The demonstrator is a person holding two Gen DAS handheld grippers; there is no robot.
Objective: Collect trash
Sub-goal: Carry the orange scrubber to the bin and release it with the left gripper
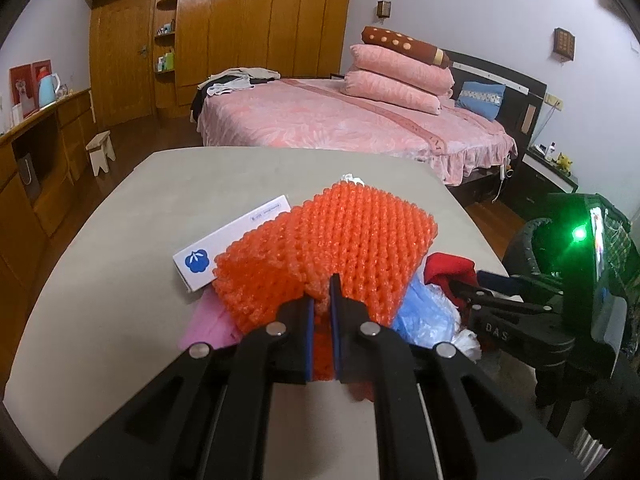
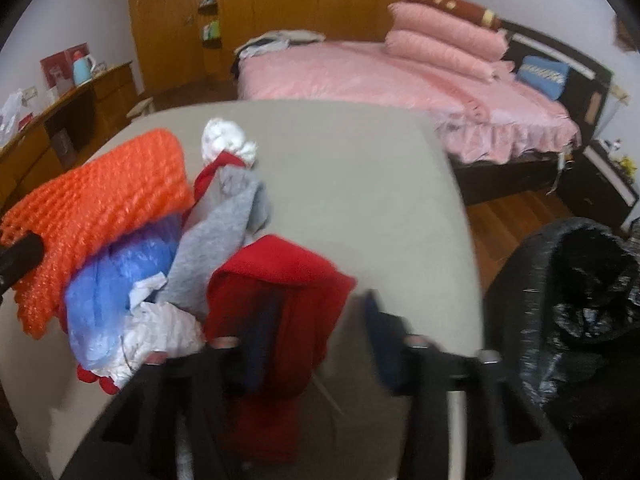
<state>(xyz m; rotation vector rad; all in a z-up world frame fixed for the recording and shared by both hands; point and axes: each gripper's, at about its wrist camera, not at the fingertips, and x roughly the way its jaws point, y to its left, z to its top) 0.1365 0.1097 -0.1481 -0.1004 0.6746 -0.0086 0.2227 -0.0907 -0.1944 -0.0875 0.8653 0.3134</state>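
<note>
- Your left gripper (image 1: pixel 322 300) is clamped on the near edge of the orange mesh (image 1: pixel 324 248); its jaws stand close together with only a fold of mesh between them.
- The mesh lies on the table (image 1: pixel 120 248), running from your jaws away toward the far side, so its long axis is roughly in line with the left gripper.
- It covers part of a white box (image 1: pixel 224 240) on the left and a pink sheet (image 1: pixel 208 320) near the jaws; lifting it may drag those.
- Your right gripper (image 2: pixel 316 340) sits over the red cloth (image 2: pixel 276 292). One pad is against or inside the cloth's folds and the other stands to the right over bare table. The picture is blurred, so I cannot tell whether the jaws have clamped on the cloth yet.
- Left of the red cloth lie a grey cloth (image 2: pixel 224 232), a blue bag (image 2: pixel 116 276) and white paper (image 2: pixel 160 332), all touching in one heap.
- The bin (image 2: pixel 568 292), lined in black, stands off the table's right edge, near side. That is the relation that matters: the right gripper is much nearer to it, and the left one must carry the mesh rightward across the heap and past the right gripper to reach it.
- My judgement: clear the right gripper's load first, then bring the mesh over.
</note>
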